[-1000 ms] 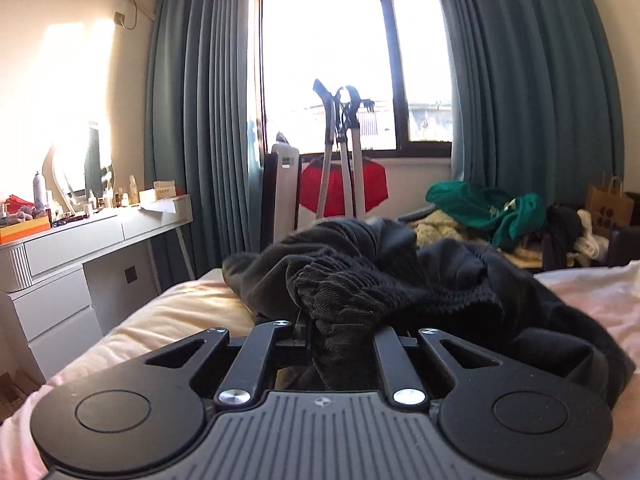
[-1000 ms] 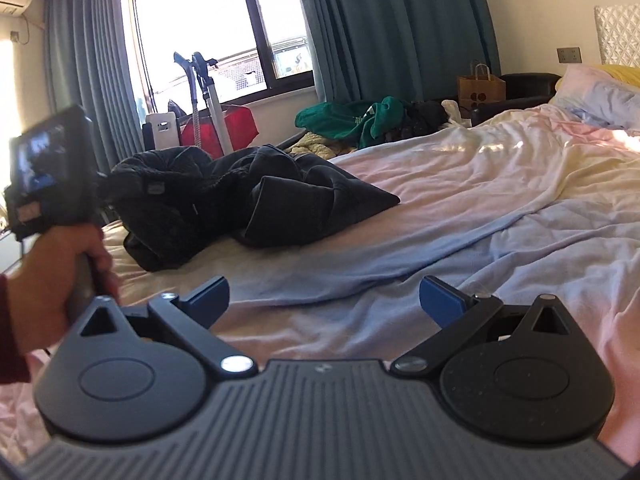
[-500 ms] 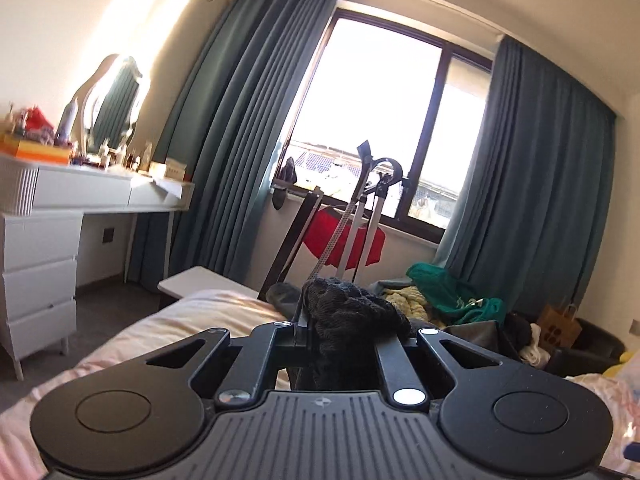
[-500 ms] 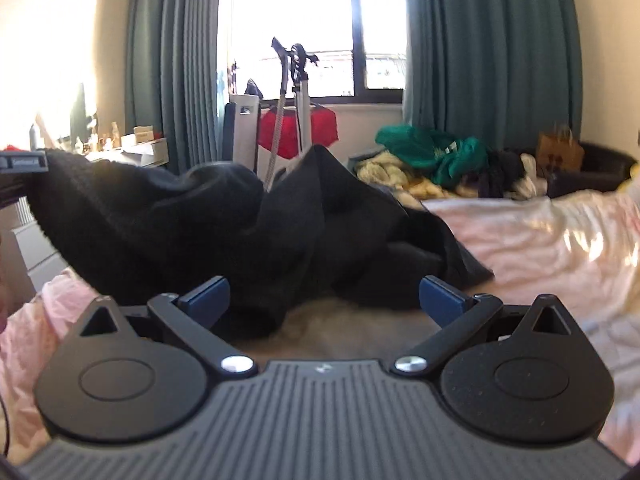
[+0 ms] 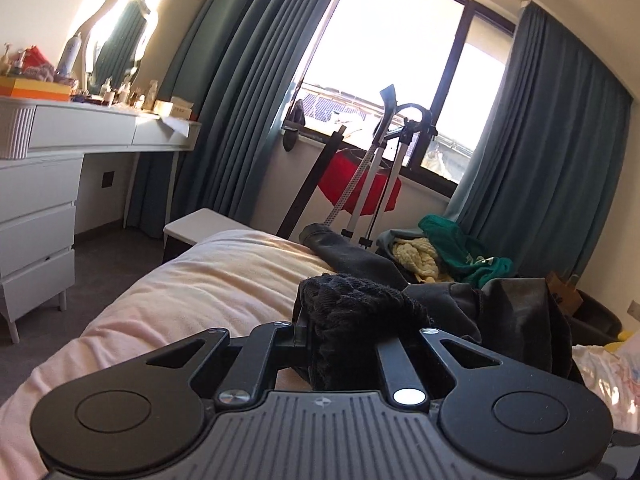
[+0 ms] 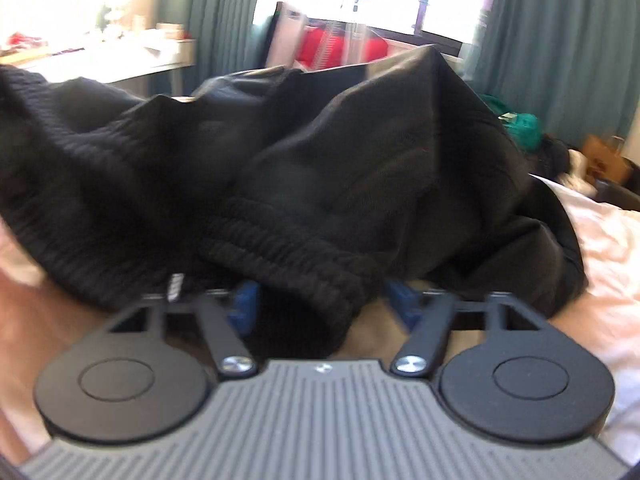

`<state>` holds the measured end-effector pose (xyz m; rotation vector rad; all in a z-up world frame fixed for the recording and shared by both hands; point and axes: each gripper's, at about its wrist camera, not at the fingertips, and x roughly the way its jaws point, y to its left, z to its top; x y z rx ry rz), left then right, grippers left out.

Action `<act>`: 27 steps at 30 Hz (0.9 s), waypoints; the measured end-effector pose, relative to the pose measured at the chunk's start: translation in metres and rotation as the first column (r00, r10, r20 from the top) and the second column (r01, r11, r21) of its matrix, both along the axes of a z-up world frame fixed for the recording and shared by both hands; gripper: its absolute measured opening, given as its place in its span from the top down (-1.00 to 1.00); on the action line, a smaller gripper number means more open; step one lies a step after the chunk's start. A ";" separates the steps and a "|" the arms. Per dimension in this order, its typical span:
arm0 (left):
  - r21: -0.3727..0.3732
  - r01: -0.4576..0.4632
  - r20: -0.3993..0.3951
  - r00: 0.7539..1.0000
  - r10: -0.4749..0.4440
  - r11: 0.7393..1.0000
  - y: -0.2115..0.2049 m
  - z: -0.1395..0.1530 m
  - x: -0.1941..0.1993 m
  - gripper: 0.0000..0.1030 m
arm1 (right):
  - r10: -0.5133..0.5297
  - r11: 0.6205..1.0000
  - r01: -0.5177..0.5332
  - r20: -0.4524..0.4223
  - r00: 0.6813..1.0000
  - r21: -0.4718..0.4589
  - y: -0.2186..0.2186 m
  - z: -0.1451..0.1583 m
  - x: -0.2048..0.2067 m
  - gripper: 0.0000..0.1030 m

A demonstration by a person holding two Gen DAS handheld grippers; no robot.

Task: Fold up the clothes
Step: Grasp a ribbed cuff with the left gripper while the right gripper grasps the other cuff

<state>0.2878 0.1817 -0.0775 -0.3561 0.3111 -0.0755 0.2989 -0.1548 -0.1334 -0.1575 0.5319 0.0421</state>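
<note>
Bedroom daylight is flooding both wrist views as I am working a black garment (image 5: 360, 320) on the bed (image 5: 208, 280). Low in the middle of the left wrist view, my left gripper (image 5: 344, 344) is clamping a ribbed knit edge of that garment, its jaws drawn nearly together on the bunched cloth, while the rest is trailing toward the right of the frame and up to a grey leg or sleeve lying near the bed's far end. Behind it, at centre, a red cloth (image 5: 360, 188) is hanging on a metal stand (image 5: 376, 168) below the window (image 5: 392, 52), teal curtains (image 5: 552, 152) are framing the glass, and a white dressing table (image 5: 80, 132) is standing at the left under a mirror (image 5: 116, 36). A green and yellow heap of clothes (image 5: 452, 252) is sitting right of centre.

In the blurred right wrist view, the same black garment (image 6: 320, 152) is filling the middle of the frame, spread over the pale sheet (image 6: 608, 240). My right gripper (image 6: 320, 300) has just been closing, and its blue fingertips (image 6: 246, 300) are standing apart on either side of a ribbed cuff or waistband; the cloth is lying between them, though I am not seeing the pads pressing on it, as far as the blur allows.
</note>
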 end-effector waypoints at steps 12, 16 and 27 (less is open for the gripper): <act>-0.037 -0.035 -0.018 0.999 0.034 0.999 -0.020 0.003 -0.079 0.83 | -0.094 0.960 0.069 0.080 0.992 0.271 -0.037 -0.006 -0.037 0.52; -0.032 -0.022 -0.041 0.999 0.020 0.999 -0.026 0.024 -0.115 0.83 | -0.112 0.942 0.073 0.103 0.988 0.328 -0.042 0.027 -0.078 0.74; 0.076 0.004 -0.229 0.973 0.014 0.997 -0.046 0.020 -0.159 0.82 | -0.092 0.893 0.124 -0.095 0.991 0.433 -0.072 0.089 -0.185 0.78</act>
